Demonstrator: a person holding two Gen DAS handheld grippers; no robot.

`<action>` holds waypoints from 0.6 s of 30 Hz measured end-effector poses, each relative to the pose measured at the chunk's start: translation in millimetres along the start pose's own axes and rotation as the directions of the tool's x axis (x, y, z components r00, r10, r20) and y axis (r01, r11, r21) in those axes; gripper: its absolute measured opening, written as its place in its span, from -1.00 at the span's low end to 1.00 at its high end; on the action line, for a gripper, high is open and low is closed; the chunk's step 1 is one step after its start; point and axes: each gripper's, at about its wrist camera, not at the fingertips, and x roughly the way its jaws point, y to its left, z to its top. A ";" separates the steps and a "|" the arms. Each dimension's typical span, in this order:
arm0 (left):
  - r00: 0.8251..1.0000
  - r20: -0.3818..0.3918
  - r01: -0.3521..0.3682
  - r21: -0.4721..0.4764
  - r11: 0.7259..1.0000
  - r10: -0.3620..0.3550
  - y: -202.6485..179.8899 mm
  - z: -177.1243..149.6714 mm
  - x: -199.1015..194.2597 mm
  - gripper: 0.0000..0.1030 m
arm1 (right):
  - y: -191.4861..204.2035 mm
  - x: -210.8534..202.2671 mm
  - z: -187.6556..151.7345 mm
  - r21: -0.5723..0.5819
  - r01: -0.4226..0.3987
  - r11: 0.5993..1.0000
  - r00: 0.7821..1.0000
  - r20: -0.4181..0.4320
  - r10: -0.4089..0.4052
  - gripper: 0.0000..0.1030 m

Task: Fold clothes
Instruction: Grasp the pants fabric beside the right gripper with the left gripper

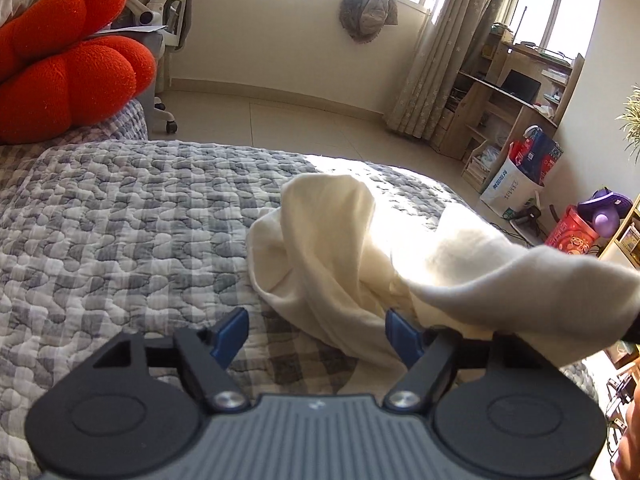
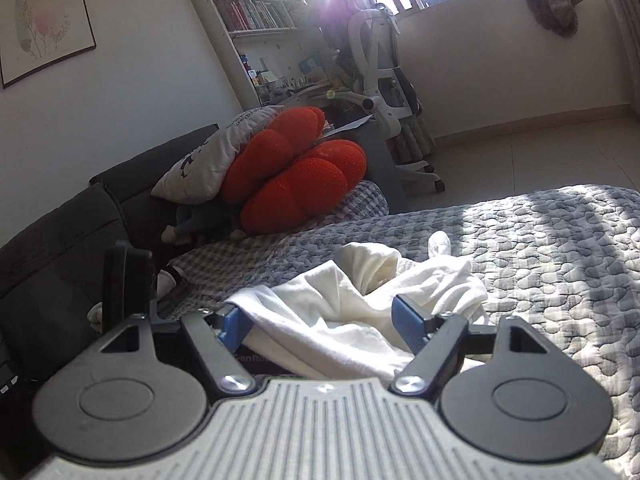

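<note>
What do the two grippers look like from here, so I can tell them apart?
The left gripper has a dark grey ribbed body, black linkage arms with silver screws, round black side discs and blue pads. The right gripper is built the same, but its ribbed body looks light grey in the sun, with brighter blue pads.

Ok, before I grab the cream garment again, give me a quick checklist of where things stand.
1. Left hand-held gripper open: ok.
2. Right hand-held gripper open: ok, though cloth lies between its fingers.
3. Garment flat: not ok, bunched in a heap.
4. Garment fully on the quilt: cannot tell; one part rises toward the right of the left wrist view.
5. Hem or corner found: cannot tell.
6. Free quilt for spreading: ok; red cushion sits far off.
</note>
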 end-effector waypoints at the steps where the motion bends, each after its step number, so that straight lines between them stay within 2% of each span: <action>1: 1.000 0.002 -0.014 0.017 1.000 0.014 -2.5 -0.5 2.5 0.48 | -0.5 -2.1 1.1 0.009 -0.004 1.000 1.000 0.007 0.004 0.52; 3: 0.999 0.008 -0.042 0.046 0.998 0.042 -6.6 -1.1 6.7 0.47 | -2.0 -6.3 3.0 0.031 -0.012 0.999 1.000 0.020 0.011 0.52; 5: 0.998 0.020 -0.066 0.059 0.996 0.065 -7.6 -0.4 7.3 0.37 | -2.1 -10.8 4.2 0.038 -0.026 0.999 0.999 0.040 0.024 0.52; 7: 0.997 0.016 -0.079 0.058 0.995 0.078 -6.7 0.5 7.5 -0.17 | -1.8 -18.2 5.9 0.036 -0.058 0.998 0.995 0.079 0.055 0.52; 8: 0.997 0.007 -0.082 0.052 0.995 0.082 -5.8 1.0 8.1 -0.31 | -2.9 -23.1 7.2 0.042 -0.090 0.995 0.991 0.106 0.085 0.52; 9: 0.996 -0.001 -0.085 0.046 0.995 0.085 -4.8 1.2 8.4 -0.58 | -5.3 -27.4 8.5 0.055 -0.131 0.990 0.983 0.134 0.123 0.52; 10: 0.996 -0.007 -0.087 0.043 0.995 0.088 -3.8 1.2 8.3 -0.75 | -7.7 -31.1 9.5 0.072 -0.170 0.983 0.975 0.159 0.157 0.52; 12: 0.996 -0.008 -0.092 0.044 0.995 0.093 -1.9 1.3 6.6 -0.80 | -12.3 -37.0 11.2 0.101 -0.205 0.974 0.964 0.190 0.183 0.59; 15: 0.996 0.005 -0.089 0.045 0.995 0.089 -1.4 2.8 0.2 -0.87 | -14.8 -34.9 11.9 0.111 -0.151 0.982 0.977 0.165 0.131 0.74; 17: 0.996 0.021 -0.087 0.046 0.995 0.086 -3.4 3.7 -6.7 -0.89 | -18.2 -19.9 9.2 0.127 -0.045 0.991 0.997 0.061 0.037 0.81; 18: 0.996 0.027 -0.086 0.047 0.995 0.085 -4.3 3.5 -10.8 -0.89 | -21.3 -10.1 6.8 0.138 0.023 0.990 1.000 -0.006 -0.022 0.81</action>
